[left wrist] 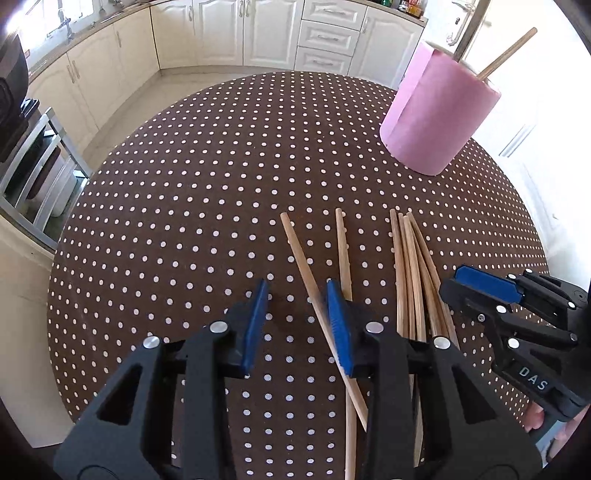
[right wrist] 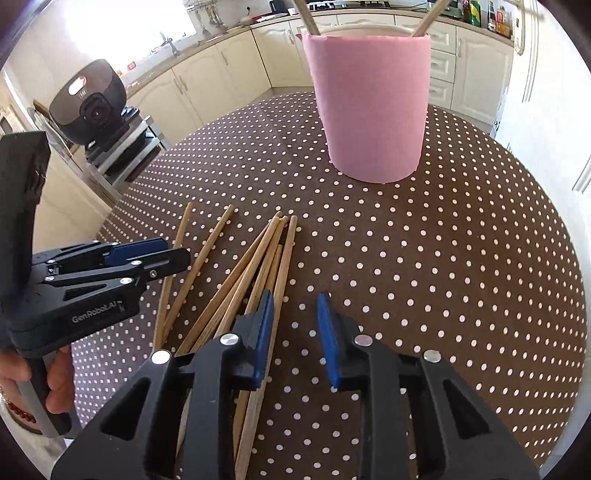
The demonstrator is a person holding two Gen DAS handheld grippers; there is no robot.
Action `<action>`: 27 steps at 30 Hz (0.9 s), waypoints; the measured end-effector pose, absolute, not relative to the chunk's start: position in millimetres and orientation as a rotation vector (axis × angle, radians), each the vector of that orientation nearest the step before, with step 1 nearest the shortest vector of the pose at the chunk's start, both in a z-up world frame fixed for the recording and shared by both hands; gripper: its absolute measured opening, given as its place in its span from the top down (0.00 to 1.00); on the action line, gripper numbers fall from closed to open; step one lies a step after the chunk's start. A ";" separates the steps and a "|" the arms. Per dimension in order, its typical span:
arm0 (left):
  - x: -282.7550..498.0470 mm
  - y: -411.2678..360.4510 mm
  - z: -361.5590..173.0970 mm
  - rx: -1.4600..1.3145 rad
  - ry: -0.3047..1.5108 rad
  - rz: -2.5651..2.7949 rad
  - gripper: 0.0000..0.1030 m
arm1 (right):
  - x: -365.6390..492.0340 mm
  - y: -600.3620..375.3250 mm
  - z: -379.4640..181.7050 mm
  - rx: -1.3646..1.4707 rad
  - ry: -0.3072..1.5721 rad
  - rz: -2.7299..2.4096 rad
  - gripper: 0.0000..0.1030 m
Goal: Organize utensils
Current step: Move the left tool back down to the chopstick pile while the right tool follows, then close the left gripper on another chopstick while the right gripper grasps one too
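Several wooden chopsticks [left wrist: 410, 280] lie bundled on the brown dotted tablecloth [left wrist: 184, 221], and two more lie apart to their left. One of these, a single chopstick [left wrist: 299, 254], runs between the pads of my left gripper [left wrist: 297, 325], along the inner face of the right pad. The left pad stands clear of it, so the gripper is open. In the right wrist view, my right gripper [right wrist: 295, 332] is open over bare cloth, with the bundle [right wrist: 255, 258] passing just outside and beneath its left pad. A pink cup [right wrist: 373, 110] at the back holds two chopsticks.
The table's round edge drops off close on the left in both views. A metal rack [left wrist: 40, 166] stands beside it, with a black appliance [right wrist: 88, 96] on top. Cream cabinets [left wrist: 258, 33] line the far wall. A person's hand [right wrist: 55, 384] holds the left gripper's handle.
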State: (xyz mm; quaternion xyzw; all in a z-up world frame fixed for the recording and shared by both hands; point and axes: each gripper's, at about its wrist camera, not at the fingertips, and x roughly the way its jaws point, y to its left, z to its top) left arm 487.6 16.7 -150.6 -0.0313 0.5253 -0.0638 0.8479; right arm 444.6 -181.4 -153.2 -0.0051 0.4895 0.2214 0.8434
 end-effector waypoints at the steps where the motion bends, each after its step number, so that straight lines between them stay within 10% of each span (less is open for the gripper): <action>1: 487.4 17.4 -151.3 -0.068 1.104 -0.135 0.68 | 444.6 -179.0 -153.1 -0.022 1.033 0.465 0.78; 27: 454.6 22.6 -141.4 -0.089 1.087 -0.157 0.88 | 435.8 -166.5 -147.9 -0.070 0.977 0.426 0.95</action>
